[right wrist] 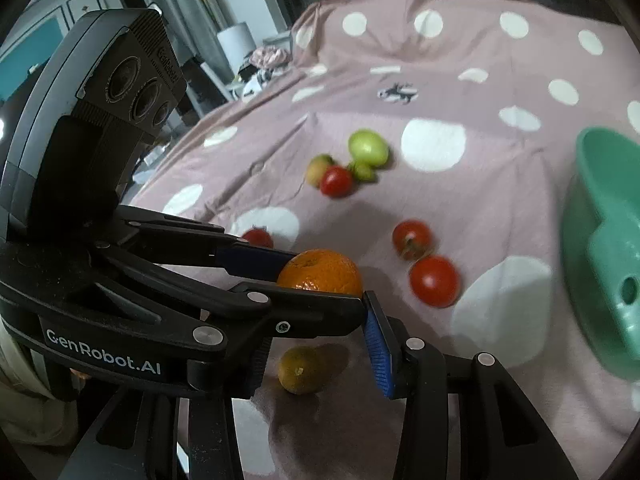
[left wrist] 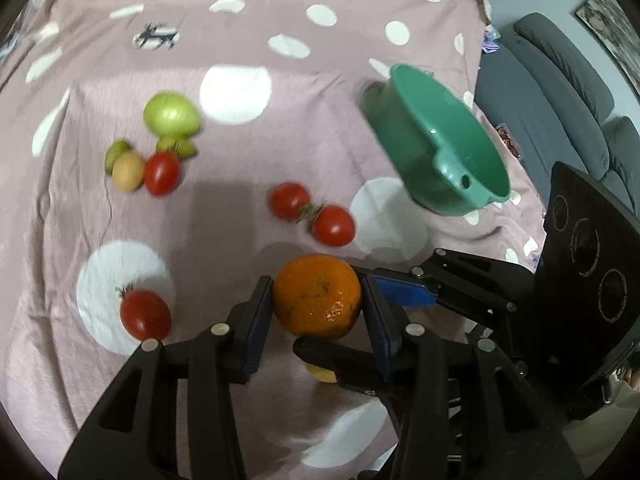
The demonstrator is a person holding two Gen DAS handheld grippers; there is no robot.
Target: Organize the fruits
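My left gripper (left wrist: 318,300) is shut on an orange (left wrist: 316,296), its blue pads pressed on both sides, just above the pink dotted cloth (left wrist: 224,216). The right wrist view shows the same orange (right wrist: 320,272) in the left gripper (right wrist: 326,280), which reaches in from the left. My right gripper (right wrist: 314,344) stands open around a small yellow-green citrus (right wrist: 300,370) lying on the cloth, with a gap to the right pad (right wrist: 378,356). In the left wrist view that citrus (left wrist: 320,374) peeks out under the right gripper's fingers (left wrist: 404,292).
A green bowl with a handle (left wrist: 440,152) (right wrist: 608,240) sits to the right. Several red tomatoes (left wrist: 334,226) (left wrist: 146,314) lie scattered. A large green fruit (left wrist: 172,116), a beige one (left wrist: 128,170) and small green ones cluster at far left. A grey sofa (left wrist: 560,80) lies beyond the cloth's edge.
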